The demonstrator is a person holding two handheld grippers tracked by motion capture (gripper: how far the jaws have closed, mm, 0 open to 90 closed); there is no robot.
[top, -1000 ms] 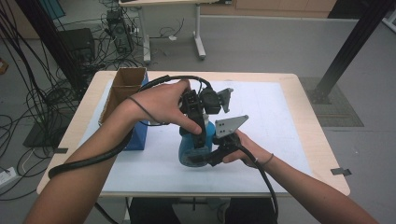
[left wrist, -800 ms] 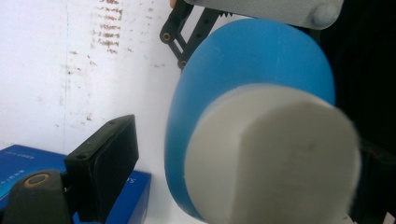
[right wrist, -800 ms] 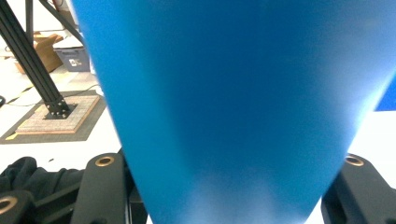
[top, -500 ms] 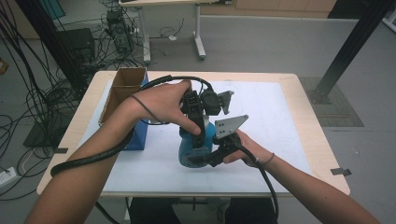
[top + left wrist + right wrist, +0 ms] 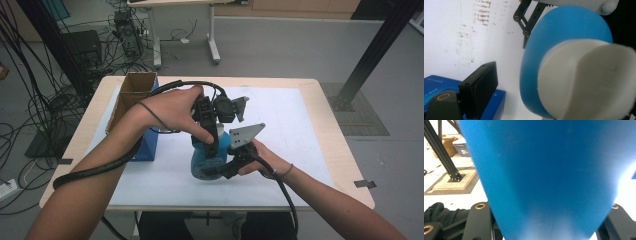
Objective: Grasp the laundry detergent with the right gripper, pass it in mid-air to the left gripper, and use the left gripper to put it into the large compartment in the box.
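No shift; bottle (image 5: 544, 170) between right jaws

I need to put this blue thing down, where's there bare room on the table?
The white mat is bare right of the blue rounded plastic container, out to the table's right edge. Left is crowded: the open cardboard box and the flat blue box.

blue jug (image 5: 564, 32) with white neck (image 5: 584, 80) up close, right half | one black jaw of left claw (image 5: 477, 92) low left, clear of jug | blue box (image 5: 434, 87) bottom left | stained white worktop (image 5: 474, 37) behind
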